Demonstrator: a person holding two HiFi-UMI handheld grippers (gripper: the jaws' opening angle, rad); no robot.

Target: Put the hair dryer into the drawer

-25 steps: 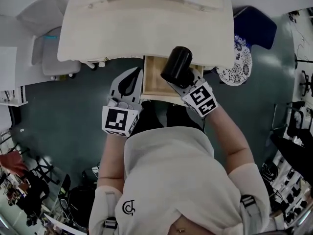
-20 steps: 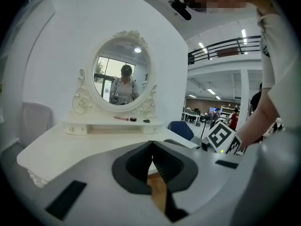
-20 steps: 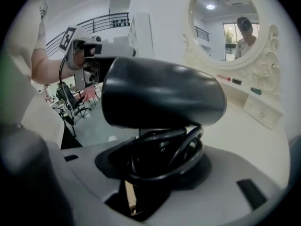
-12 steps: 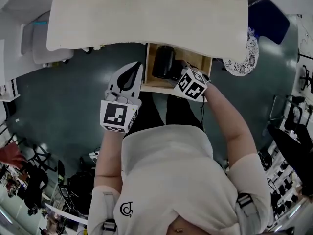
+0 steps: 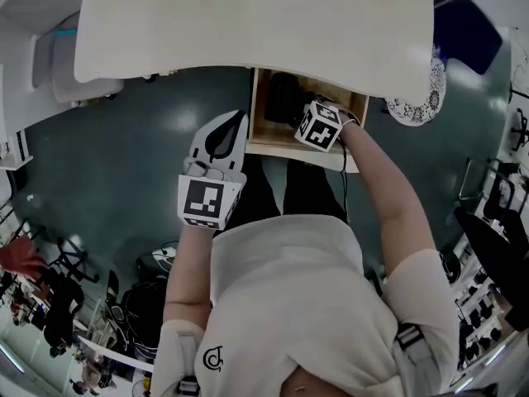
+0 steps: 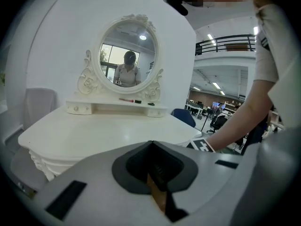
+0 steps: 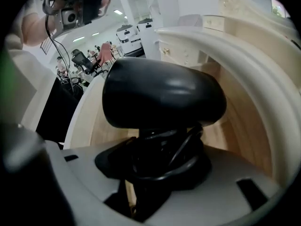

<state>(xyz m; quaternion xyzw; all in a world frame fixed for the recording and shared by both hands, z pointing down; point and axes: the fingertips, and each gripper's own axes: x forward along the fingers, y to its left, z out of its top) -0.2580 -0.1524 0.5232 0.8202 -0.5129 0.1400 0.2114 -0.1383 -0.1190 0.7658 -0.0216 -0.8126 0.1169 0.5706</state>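
Dryer (image 7: 160,98) (black, cord (image 7: 190,142) looped) is clamped in right gripper (image 7: 157,166), within the drawer (image 5: 264,136); left gripper (image 5: 238,121) closed, empty, alongside.

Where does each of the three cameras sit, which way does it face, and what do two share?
Head view: on the person's head, facing steeply down at the dressing table and open drawer; torso, left arm and right arm show.
Left gripper view: on the left claw, facing level across the tabletop to the mirror; the right arm shows.
Right gripper view: on the right claw, facing down into the drawer past the gripped hair dryer; only its own jaws show.
Shared: head and right gripper views show drawer and hair dryer.
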